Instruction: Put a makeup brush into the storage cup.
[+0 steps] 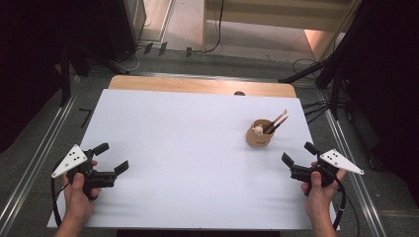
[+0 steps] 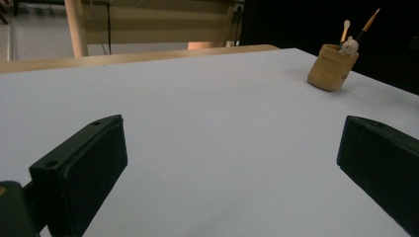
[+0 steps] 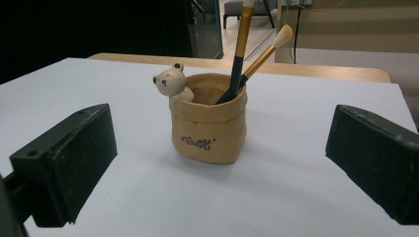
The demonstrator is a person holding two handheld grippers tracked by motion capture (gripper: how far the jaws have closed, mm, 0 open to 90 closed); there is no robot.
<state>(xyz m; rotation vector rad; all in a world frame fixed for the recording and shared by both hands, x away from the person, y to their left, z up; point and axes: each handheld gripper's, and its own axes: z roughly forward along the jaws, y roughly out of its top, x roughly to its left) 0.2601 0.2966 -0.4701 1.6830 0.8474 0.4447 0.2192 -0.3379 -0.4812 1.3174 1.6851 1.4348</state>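
A tan bag-shaped holder (image 1: 259,134) (image 3: 209,120) (image 2: 331,66) with a small bear figure on its rim stands on the white sheet at the right. Two brushes (image 1: 275,122) (image 3: 244,47) lean out of it. My right gripper (image 1: 298,153) (image 3: 217,163) is open near the table's right front, pointed at the holder and short of it, with nothing between its jaws. At the left front my left gripper (image 1: 110,157) (image 2: 232,163) is open over bare sheet, far from the holder.
The white sheet (image 1: 188,148) covers most of a wooden table (image 1: 197,85), whose bare far edge carries a small dark knob (image 1: 239,93). Dark stands and cables flank the table. Metal rails (image 1: 34,163) run along both sides.
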